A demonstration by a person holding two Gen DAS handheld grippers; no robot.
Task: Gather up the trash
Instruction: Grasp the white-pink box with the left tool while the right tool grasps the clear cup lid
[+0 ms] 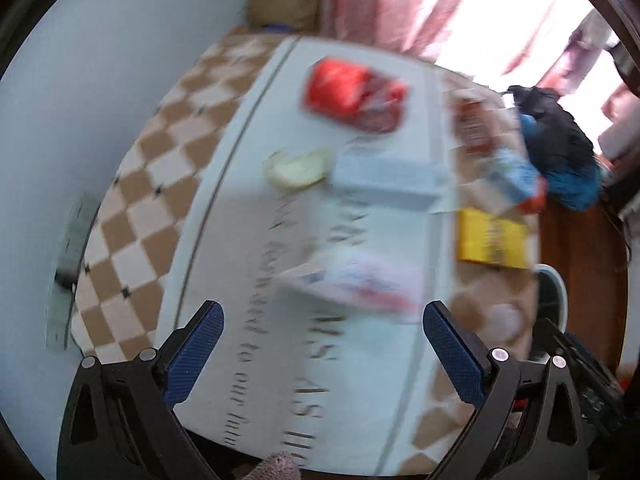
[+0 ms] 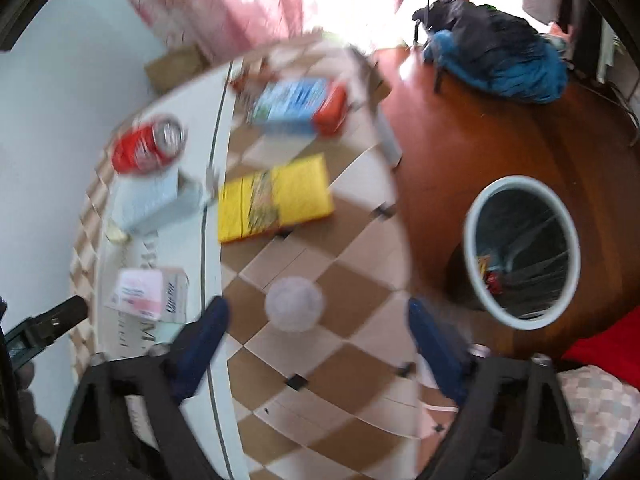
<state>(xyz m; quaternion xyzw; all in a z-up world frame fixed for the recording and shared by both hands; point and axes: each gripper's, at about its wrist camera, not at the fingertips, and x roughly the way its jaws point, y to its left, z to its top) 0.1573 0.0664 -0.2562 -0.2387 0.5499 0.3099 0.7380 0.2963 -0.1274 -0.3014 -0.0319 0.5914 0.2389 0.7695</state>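
Both views were smeared by motion blur, so small print and fine edges could not be read.

The left tool (image 1: 322, 320) stood wide open above the bench (image 1: 132, 216) with nothing between its blue pads (image 1: 196, 354). The bench carried a brown-and-cream checked cloth with a white printed runner (image 1: 360, 392) laid over it. Just ahead of the open jaws, on the runner, lay a pink-and-white carton (image 1: 360, 280). Beyond it lay a pale blue box (image 1: 386, 178) with a crumpled cream wrapper (image 1: 298, 168) just beside it, and farther still a red can (image 1: 354, 96) on its side.

The right tool (image 2: 316, 322) was likewise spread wide and held nothing. Between its fingers, on the checked cloth, sat a translucent round cup (image 2: 294, 304); whether either pad touched it could not be told. A yellow packet (image 2: 276, 198) lay flat farther along the cloth, and a blue carton with a red end (image 2: 300, 106) lay near the far edge. Whether that carton was lying on the cloth or propped on something could not be told.

On the wooden floor (image 2: 460, 128) beside the bench stood a white-rimmed bin (image 2: 476, 204), upright, with a few coloured scraps at its bottom. A blue and black bundle (image 2: 500, 56) lay on the floor well apart from it
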